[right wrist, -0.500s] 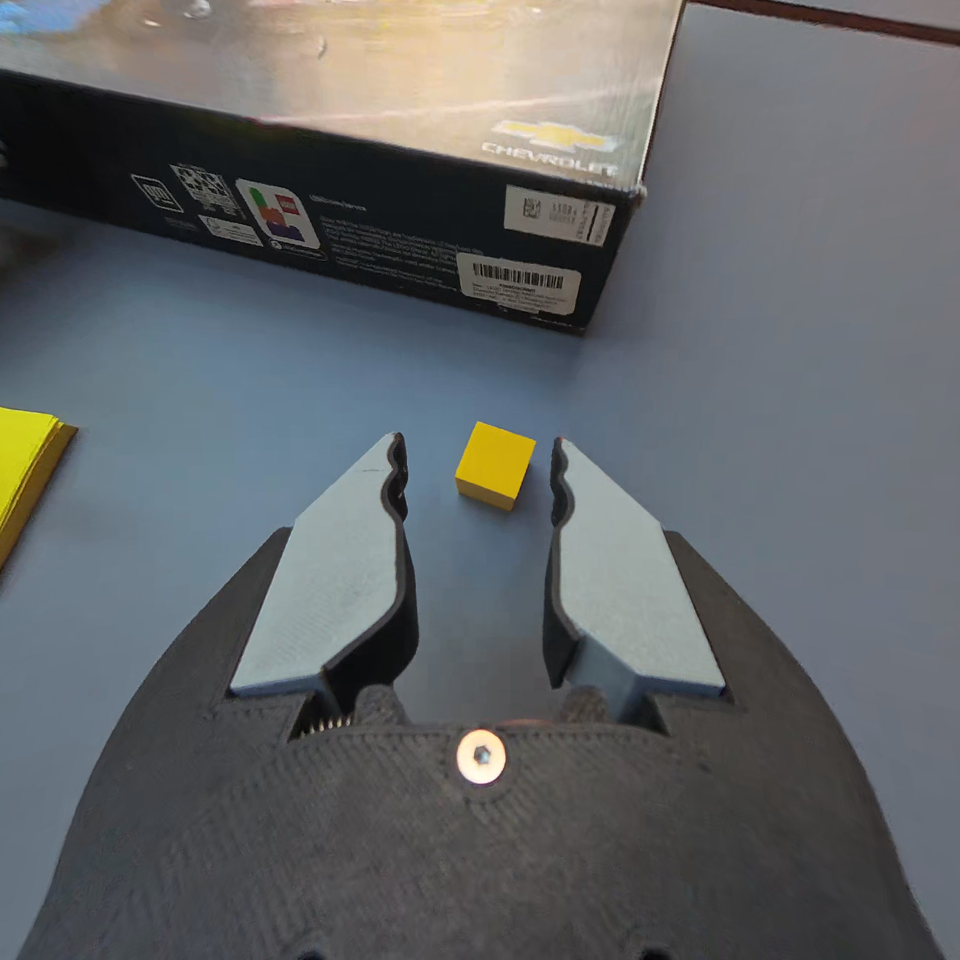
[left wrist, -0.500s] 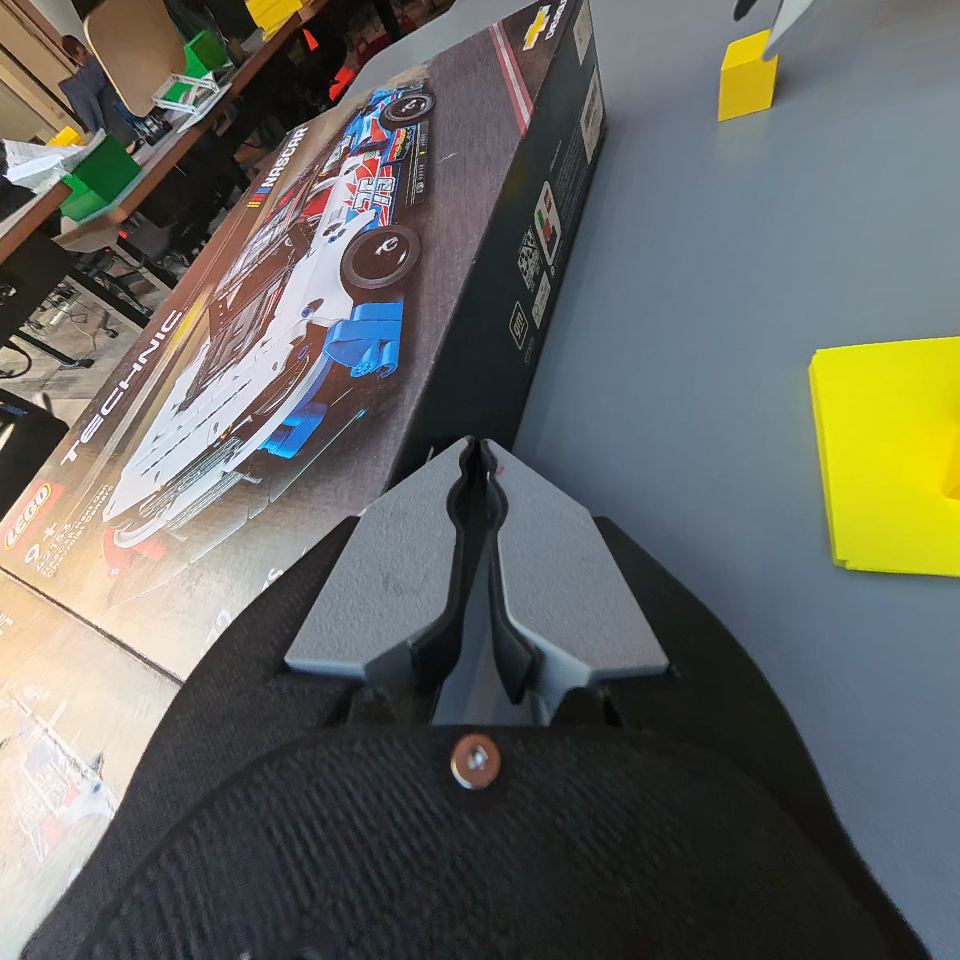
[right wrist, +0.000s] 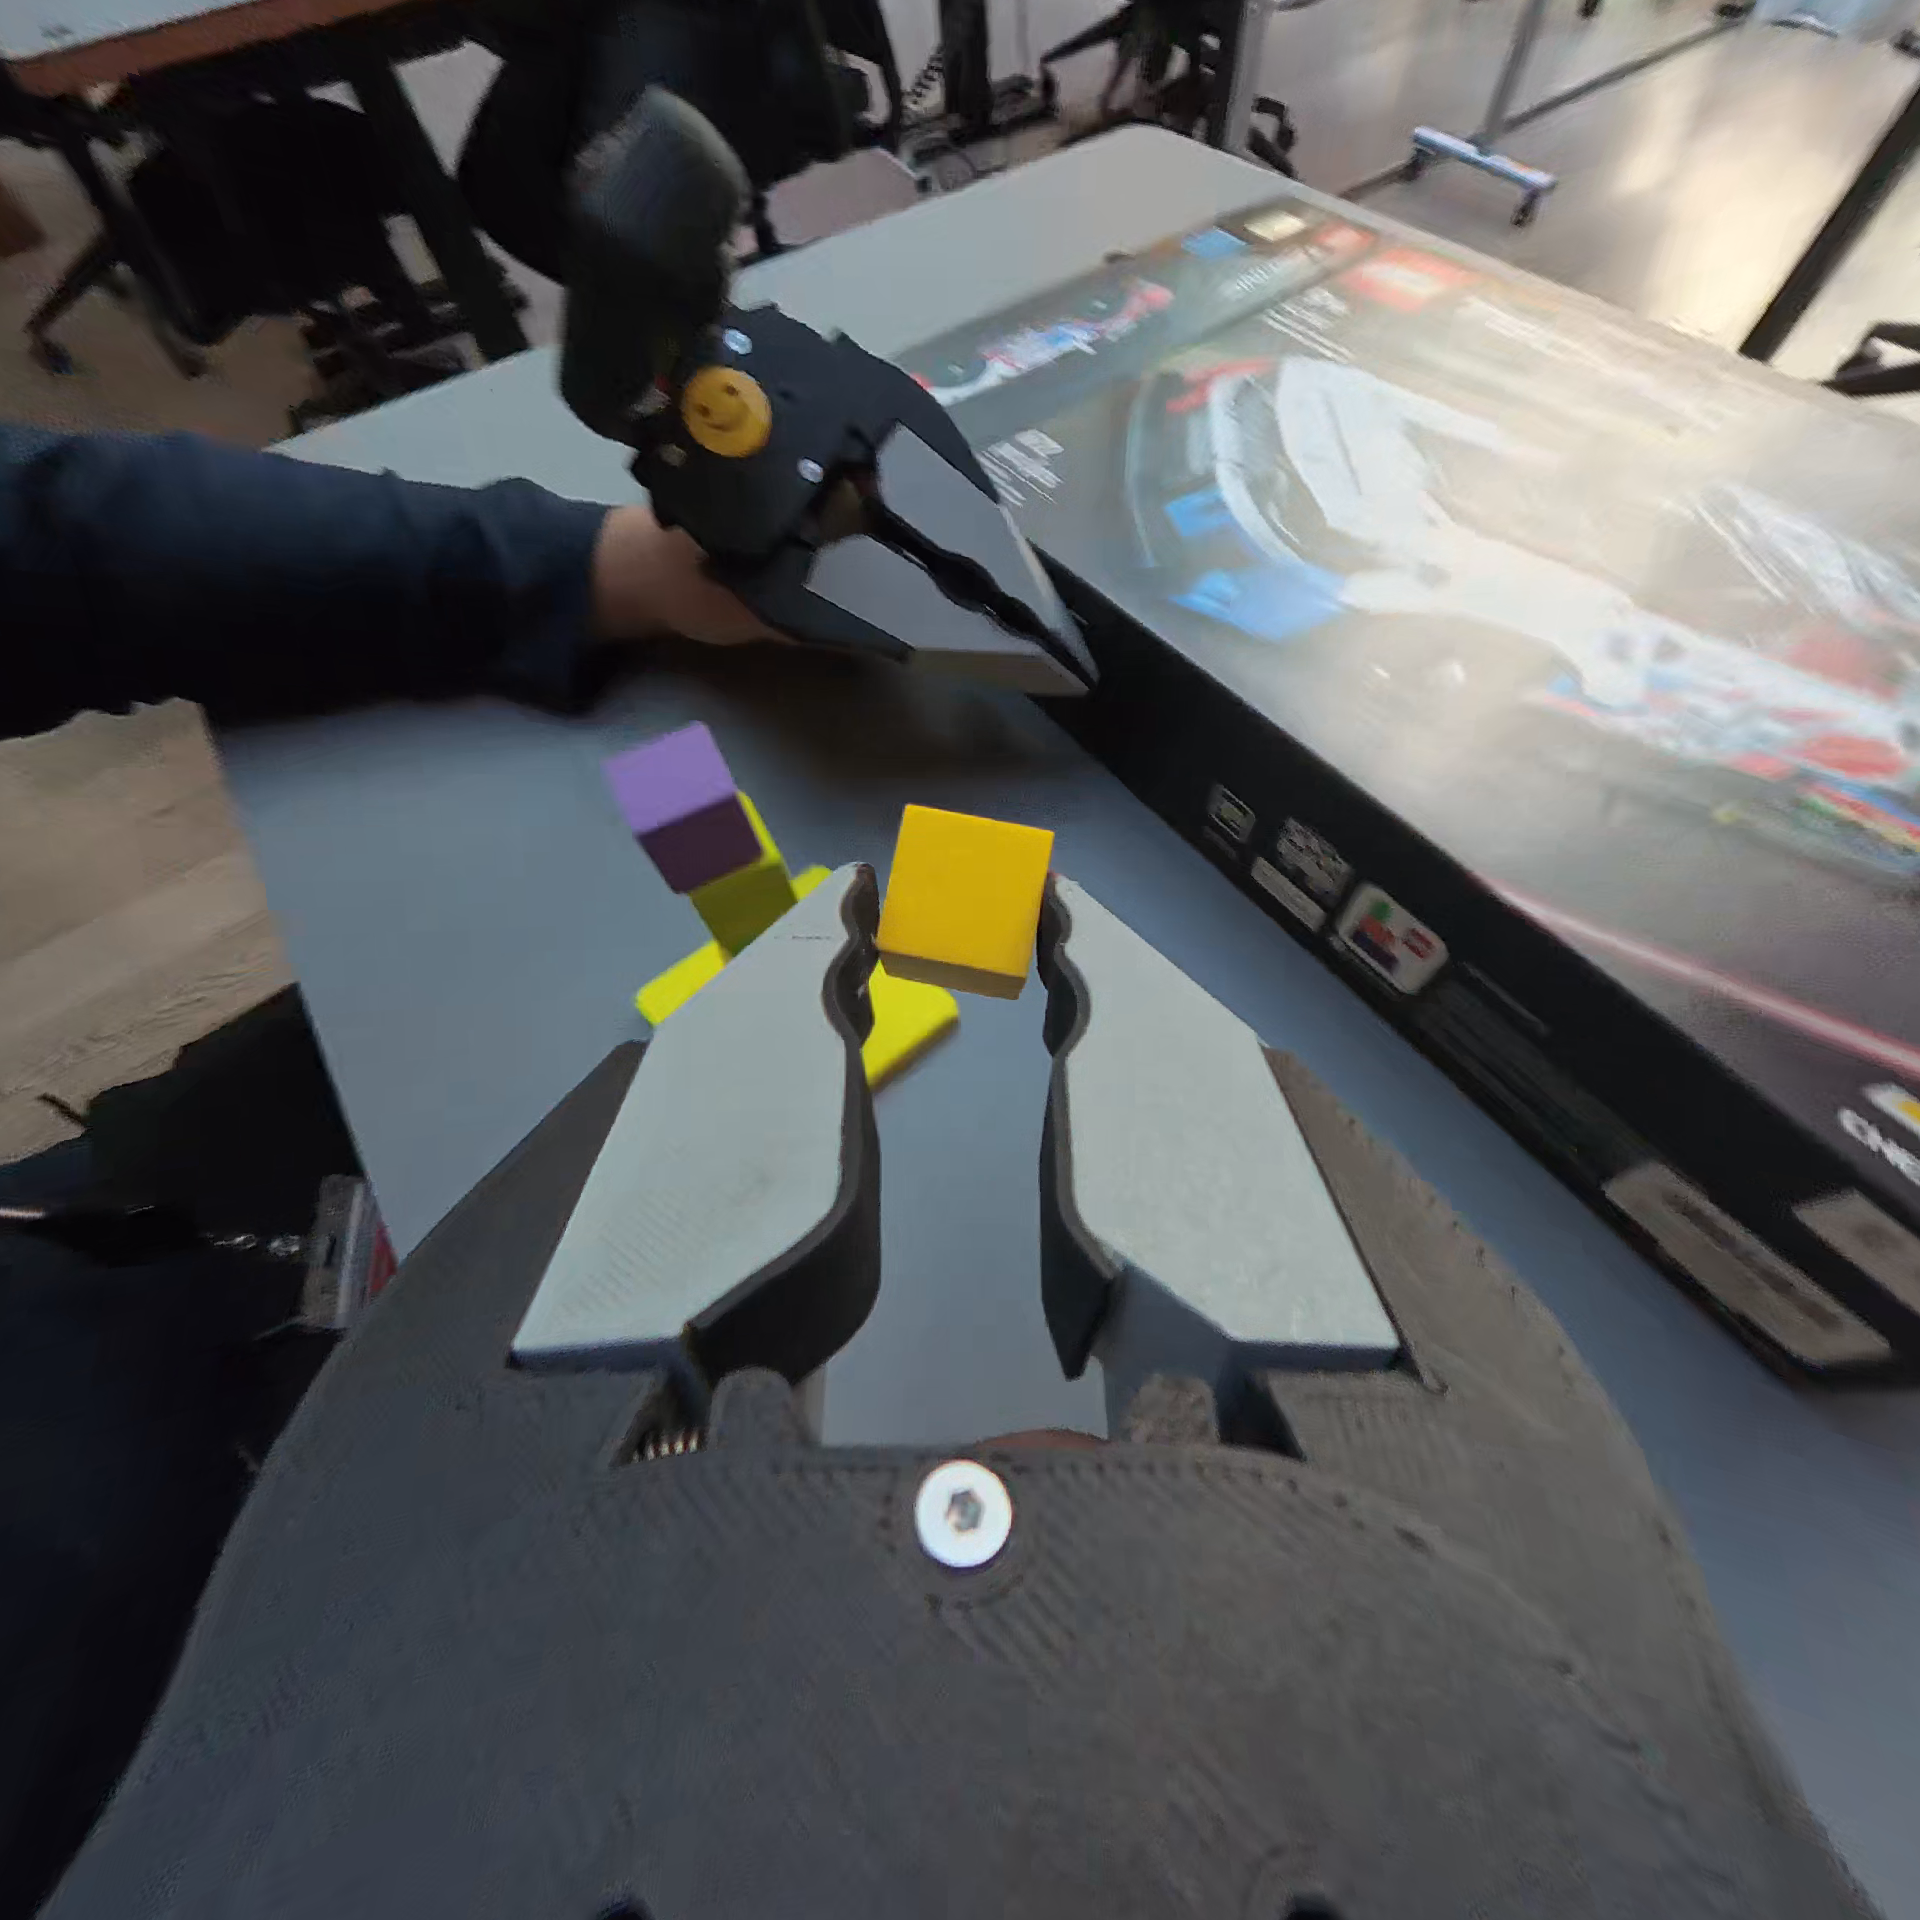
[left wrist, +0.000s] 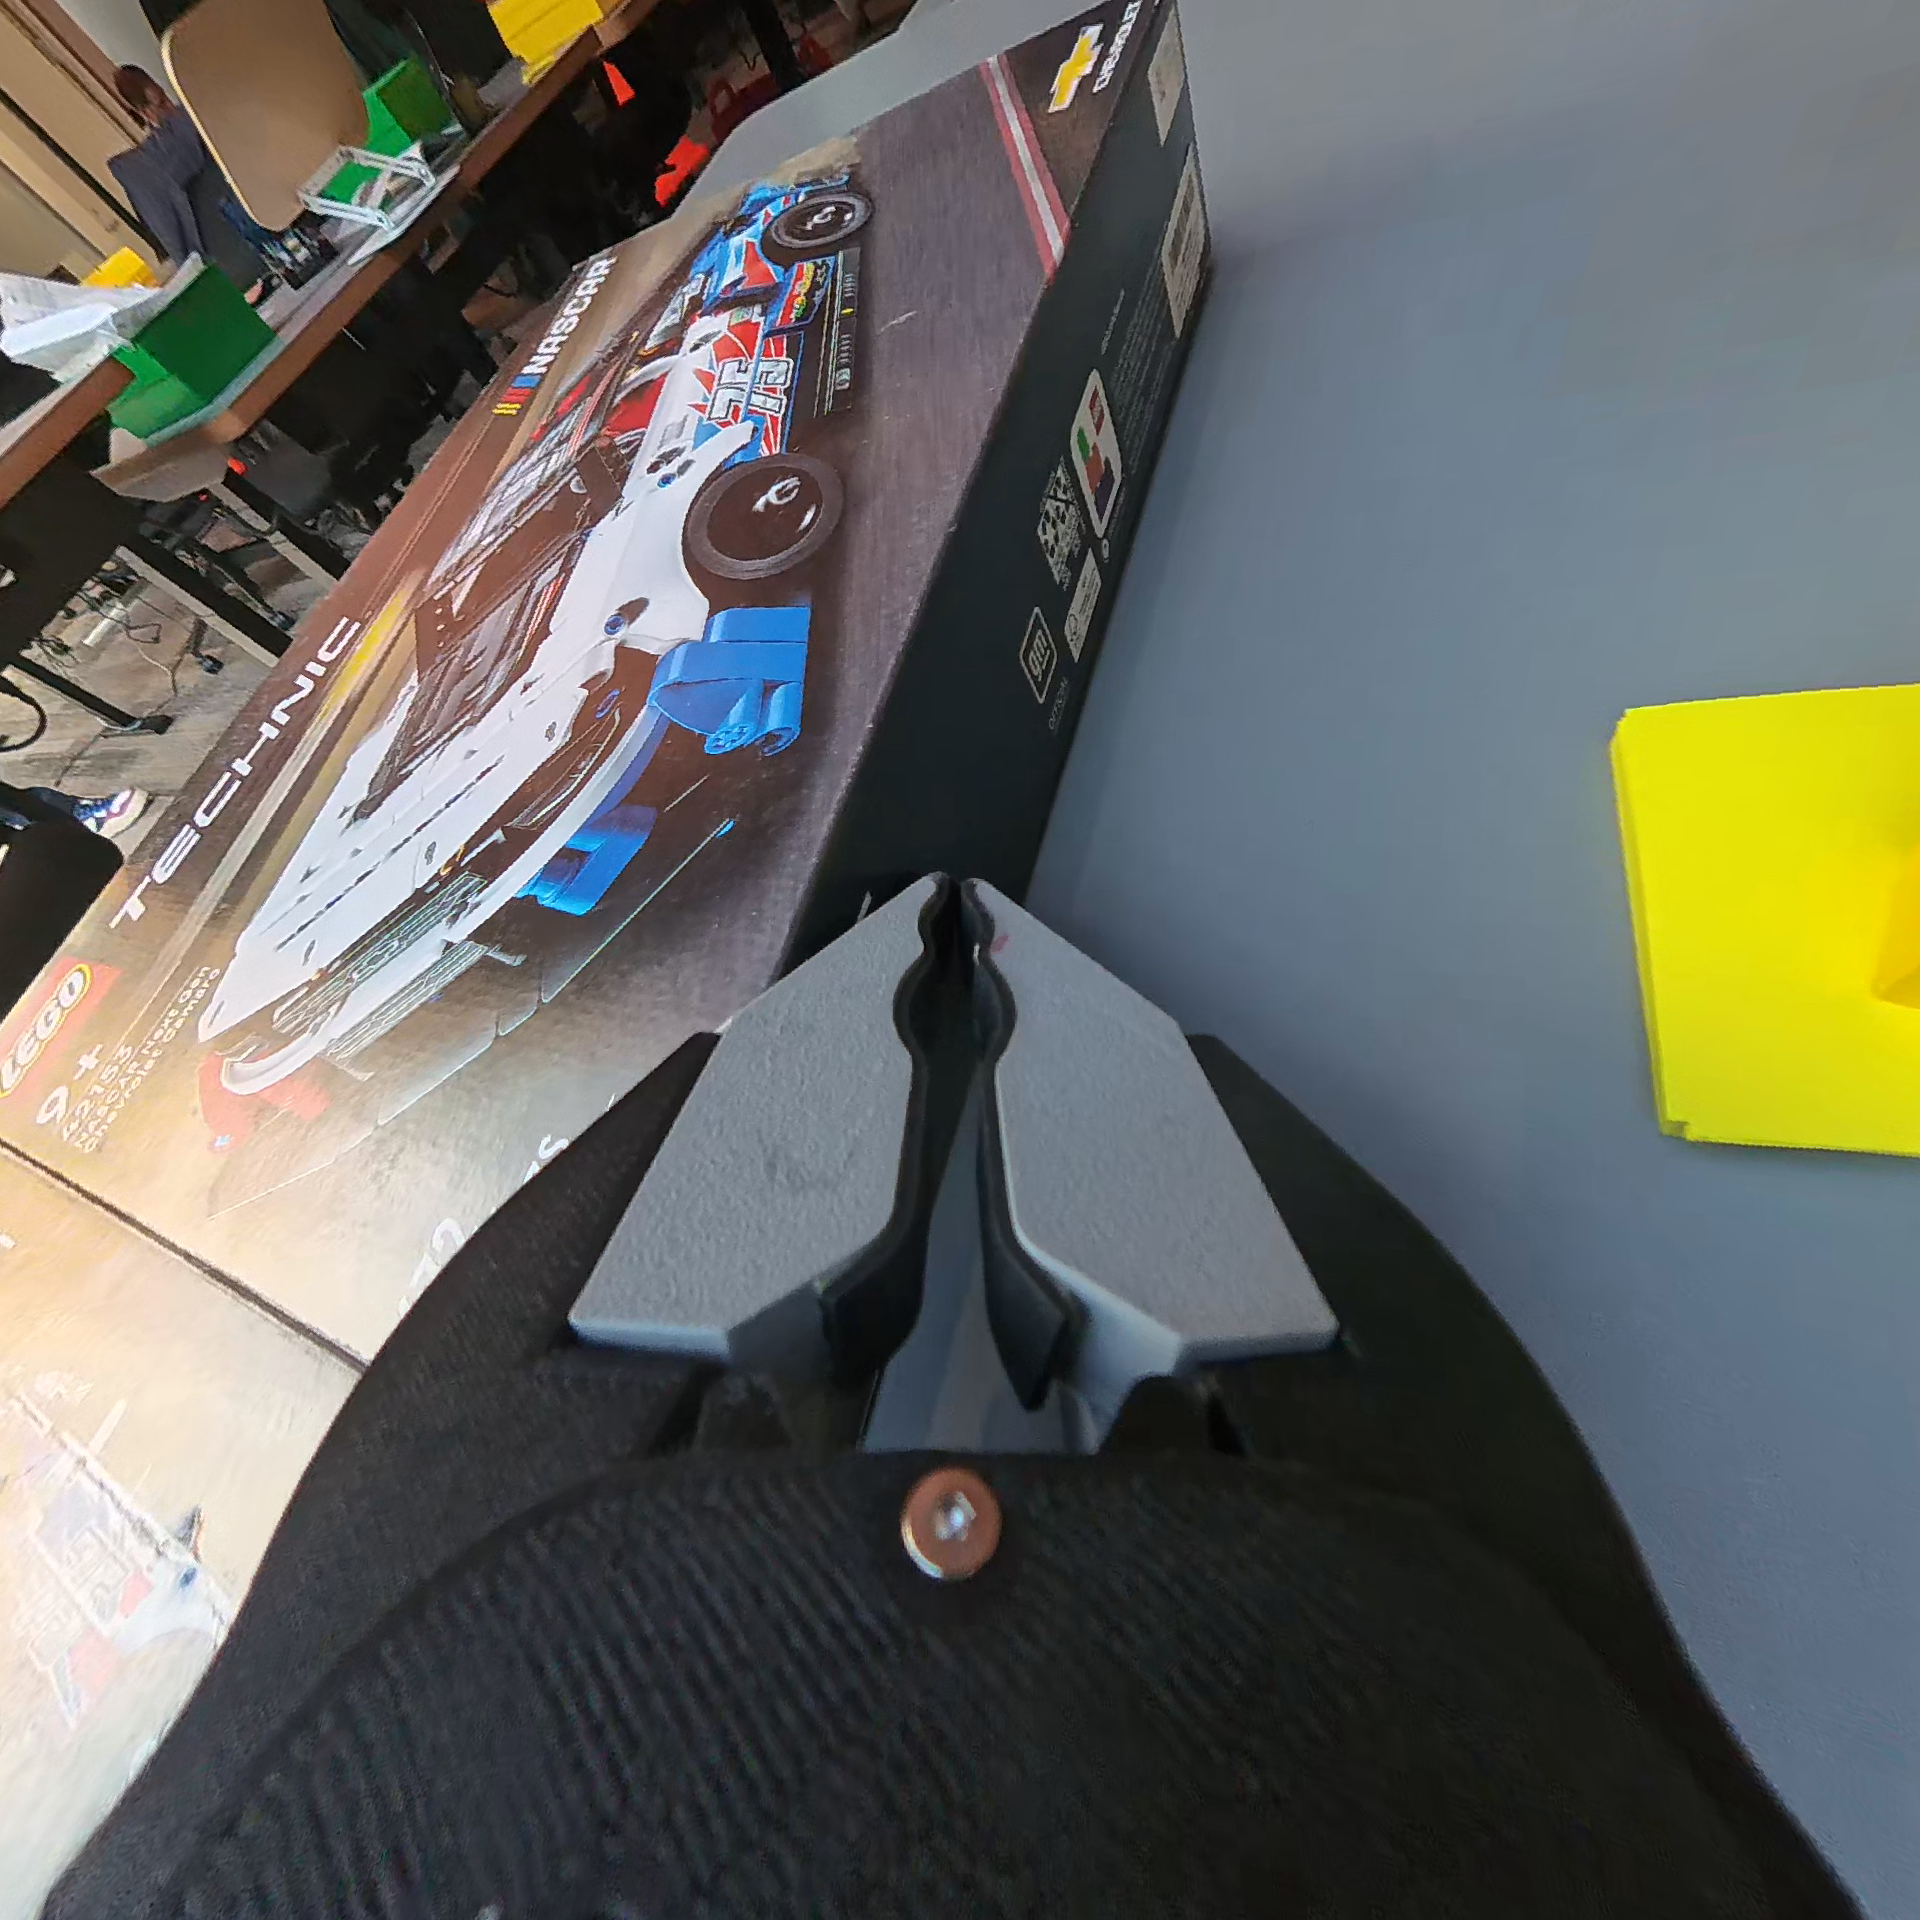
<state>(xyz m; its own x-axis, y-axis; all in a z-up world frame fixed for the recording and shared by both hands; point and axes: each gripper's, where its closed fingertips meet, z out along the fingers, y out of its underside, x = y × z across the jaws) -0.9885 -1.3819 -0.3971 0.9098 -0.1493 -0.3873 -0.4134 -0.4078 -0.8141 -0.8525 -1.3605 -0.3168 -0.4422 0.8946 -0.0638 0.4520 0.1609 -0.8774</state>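
Gripping a yellow cube [right wrist: 961,902] between both pads, the right gripper [right wrist: 956,914] held it clear of the grey worktop [right wrist: 436,935]; the jaws were clamped on the cube's left and right faces, with the cube's lower edge seen above the surface. Just left of the gripper stood a short stack: a purple cube [right wrist: 681,805] on top of a yellow-green cube [right wrist: 743,899], sitting skewed rather than squarely over it. The stack rested on a flat yellow square pad [right wrist: 904,1023], part of which showed between the right gripper's fingers. The held cube sat just beside the stack, apart from it.

The left gripper [left wrist: 954,894] had its jaws together, nothing between them. Its tips lay close against the dark side wall of a large building-set box [left wrist: 665,582] printed with a race car; contact could not be confirmed. In the right wrist view the left gripper [right wrist: 1070,665] appeared farther off, held by a hand [right wrist: 665,582] in a dark sleeve [right wrist: 291,561], its tips at the box's [right wrist: 1455,582] near edge. The yellow square pad [left wrist: 1787,914] lay on the worktop [left wrist: 1455,520] to the right of the left gripper, well apart from it. Behind the box, other tables carried green bins [left wrist: 192,358].
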